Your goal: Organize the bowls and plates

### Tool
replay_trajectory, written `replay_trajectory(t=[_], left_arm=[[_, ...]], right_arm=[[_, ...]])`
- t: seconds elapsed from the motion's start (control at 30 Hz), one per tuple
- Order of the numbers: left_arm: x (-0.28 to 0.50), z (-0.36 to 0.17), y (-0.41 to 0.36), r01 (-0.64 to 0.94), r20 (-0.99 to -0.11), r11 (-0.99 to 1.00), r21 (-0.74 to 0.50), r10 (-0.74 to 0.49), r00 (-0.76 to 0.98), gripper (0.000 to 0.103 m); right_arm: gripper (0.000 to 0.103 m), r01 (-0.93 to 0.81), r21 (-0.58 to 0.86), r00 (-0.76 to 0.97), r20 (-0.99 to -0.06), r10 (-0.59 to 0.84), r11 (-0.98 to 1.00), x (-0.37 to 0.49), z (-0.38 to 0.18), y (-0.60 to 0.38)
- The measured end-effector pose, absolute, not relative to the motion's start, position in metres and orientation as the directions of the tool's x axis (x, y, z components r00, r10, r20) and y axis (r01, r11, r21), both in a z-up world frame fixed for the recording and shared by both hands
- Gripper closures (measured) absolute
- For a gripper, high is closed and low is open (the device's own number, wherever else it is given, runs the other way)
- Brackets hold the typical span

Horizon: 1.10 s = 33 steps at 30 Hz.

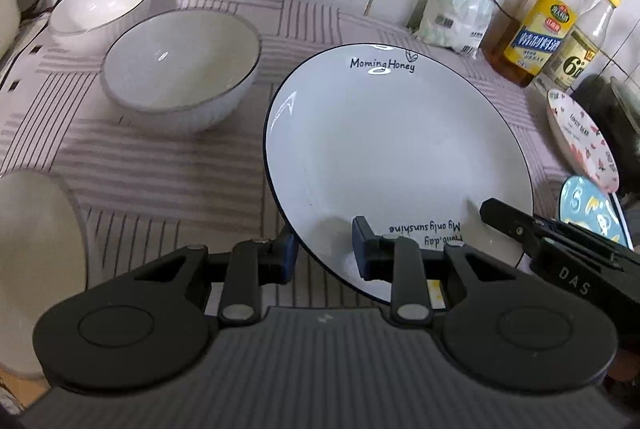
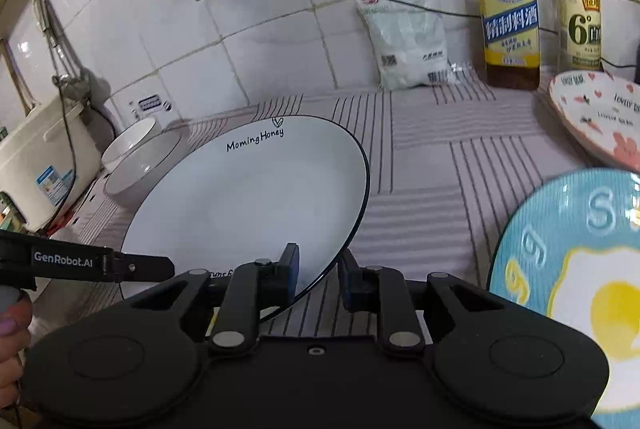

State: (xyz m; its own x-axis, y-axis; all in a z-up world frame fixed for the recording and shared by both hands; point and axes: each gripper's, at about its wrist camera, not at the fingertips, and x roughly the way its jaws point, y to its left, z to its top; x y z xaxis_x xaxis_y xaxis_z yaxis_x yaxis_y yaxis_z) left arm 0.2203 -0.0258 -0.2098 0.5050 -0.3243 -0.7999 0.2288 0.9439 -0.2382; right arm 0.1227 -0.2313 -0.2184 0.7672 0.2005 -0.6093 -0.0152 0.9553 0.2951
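Your left gripper [image 1: 326,249] and right gripper [image 2: 318,275] both straddle the white plate [image 1: 396,149] near rim, jaws apart, neither clamped.

white plate [image 1: 396,157] | black-rimmed, "Morning Honey" | tilted | bowls [image 1: 180,65] beside
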Motion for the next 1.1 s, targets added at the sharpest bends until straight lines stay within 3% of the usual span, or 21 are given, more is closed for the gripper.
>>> replay_trajectory(t=[0.4, 0.63, 0.73, 0.9, 1.1], left_arm=[[0.274, -0.226, -0.046, 0.279, -0.835, 0.934, -0.224, -0.332, 0.439, 0.074], [0.28, -0.226, -0.051, 0.26, -0.854, 0.943, -0.21, -0.306, 0.42, 0.073], [0.274, -0.229, -0.053, 0.257, -0.853, 0.945, -0.203, -0.3, 0.428, 0.067], [0.262, -0.219, -0.052, 0.259, -0.855, 0.942, -0.214, -0.308, 0.416, 0.062], [0.241, -0.191, -0.044, 0.244, -0.842, 0.946, -0.213, -0.304, 0.445, 0.053]], right_arm=[[0.076, 0.084, 0.241, 0.725, -0.68, 0.107, 0.967, 0.174, -0.224, -0.241], [0.075, 0.128, 0.254, 0.738, -0.67, 0.079, 0.959, 0.185, -0.223, -0.24], [0.074, 0.151, 0.252, 0.717, -0.694, 0.07, 0.956, 0.187, -0.227, -0.239], [0.065, 0.145, 0.171, 0.726, -0.688, 0.012, 0.975, 0.171, -0.21, -0.225], [0.055, 0.095, 0.21, 0.75, -0.658, 0.069, 0.973, 0.141, -0.176, -0.226]])
